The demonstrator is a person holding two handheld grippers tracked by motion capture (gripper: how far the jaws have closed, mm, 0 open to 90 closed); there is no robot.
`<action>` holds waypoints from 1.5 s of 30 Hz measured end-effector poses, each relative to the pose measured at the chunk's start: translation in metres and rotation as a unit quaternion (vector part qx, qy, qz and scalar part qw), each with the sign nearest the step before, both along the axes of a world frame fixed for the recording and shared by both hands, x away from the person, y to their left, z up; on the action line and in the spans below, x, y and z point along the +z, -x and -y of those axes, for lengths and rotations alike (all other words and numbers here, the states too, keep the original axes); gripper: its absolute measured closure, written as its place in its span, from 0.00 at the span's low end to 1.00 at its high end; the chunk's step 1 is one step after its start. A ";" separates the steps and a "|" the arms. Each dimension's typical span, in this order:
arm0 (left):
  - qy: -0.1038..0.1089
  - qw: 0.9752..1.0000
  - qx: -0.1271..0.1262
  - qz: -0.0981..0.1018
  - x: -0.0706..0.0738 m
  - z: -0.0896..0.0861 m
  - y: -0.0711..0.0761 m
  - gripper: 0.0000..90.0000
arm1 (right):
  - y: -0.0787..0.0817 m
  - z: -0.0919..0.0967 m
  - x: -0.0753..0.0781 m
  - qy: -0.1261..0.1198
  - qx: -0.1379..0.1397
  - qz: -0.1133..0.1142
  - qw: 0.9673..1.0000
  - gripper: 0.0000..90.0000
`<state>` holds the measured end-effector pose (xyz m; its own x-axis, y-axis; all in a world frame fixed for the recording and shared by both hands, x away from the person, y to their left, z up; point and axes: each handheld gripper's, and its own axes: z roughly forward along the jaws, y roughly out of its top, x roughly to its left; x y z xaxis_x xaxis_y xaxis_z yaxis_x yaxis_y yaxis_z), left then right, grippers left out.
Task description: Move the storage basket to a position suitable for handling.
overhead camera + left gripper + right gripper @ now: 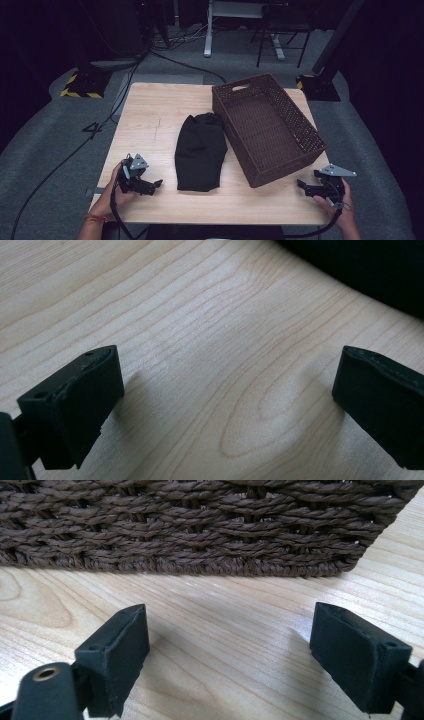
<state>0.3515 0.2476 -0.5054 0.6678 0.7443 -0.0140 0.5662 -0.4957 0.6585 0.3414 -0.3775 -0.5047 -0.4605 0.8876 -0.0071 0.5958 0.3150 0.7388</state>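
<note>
A folded black cloth garment (200, 151) lies lengthwise at the centre of the pale wooden table (150, 120) in the high view, its upper end bunched and just beside the left wall of the dark brown woven basket (305, 132), which takes up the right of centre.

The garment looks light, soft and limp, so it will likely sag and unfold when lifted. A pinch on one edge alone would probably let the rest trail, so the better hold seems to be through the full stack of layers, at the two lower corners or along the two long sides with one claw each. The weave is matte and should not slip between the pads.

The left gripper (150, 185) rests low at the lower left of the high view, jaws spread wide and holding nothing. Its tips aim at the garment's lower left edge, near but apart. In the left gripper view the dark cloth (370, 270) fills the upper right corner, beyond the jaws.

The right gripper (303, 186) sits at the lower right, also wide open and empty, just beside the basket's near corner, whose wall (200, 525) spans the top of the right gripper view. The basket's corner stands between it and the garment.
</note>
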 end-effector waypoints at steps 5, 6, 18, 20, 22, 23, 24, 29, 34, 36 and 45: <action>0.002 1.000 -0.006 0.002 0.000 -0.001 0.000 0.01 | 0.000 0.000 0.000 0.000 0.000 0.000 1.000 0.18; 0.002 1.000 -0.006 0.003 0.000 -0.001 0.000 0.01 | 0.000 0.000 0.000 0.000 0.000 0.000 1.000 0.18; 0.059 0.998 -0.015 0.023 0.021 0.006 -0.002 0.17 | 0.000 0.000 0.000 0.000 0.000 0.000 1.000 0.18; 0.064 0.997 -0.016 0.027 0.024 0.007 -0.003 0.17 | 0.000 0.000 0.000 0.001 0.001 0.001 1.000 0.18; 0.070 0.997 -0.019 0.038 0.032 0.017 -0.007 0.17 | 0.001 0.000 0.000 0.001 0.000 0.001 1.000 0.19; 0.070 0.997 -0.019 0.038 0.032 0.017 -0.007 0.17 | 0.001 0.000 0.000 0.001 0.000 0.001 1.000 0.19; 0.074 0.996 -0.021 0.036 0.034 0.021 -0.010 0.17 | 0.001 0.000 0.000 0.001 0.001 0.001 1.000 0.19; 0.088 0.995 -0.031 0.035 0.039 0.040 -0.034 0.17 | 0.001 0.000 0.000 0.001 0.000 0.001 1.000 0.19; 0.102 0.994 -0.020 0.037 0.043 0.052 -0.056 0.17 | 0.001 0.000 0.000 0.001 0.000 0.000 1.000 0.18; 0.100 0.994 -0.022 0.034 0.044 0.059 -0.066 0.17 | 0.001 0.000 0.000 0.001 0.000 0.001 1.000 0.19; 0.057 0.998 -0.008 0.008 0.025 0.082 -0.098 0.17 | 0.001 0.000 0.000 0.001 0.000 0.001 1.000 0.19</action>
<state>0.4494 0.1660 -0.4807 0.6805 0.7276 -0.0868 0.5479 -0.4266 0.7196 0.3408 -0.3776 -0.5046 -0.4613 0.8872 -0.0092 0.5945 0.3167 0.7391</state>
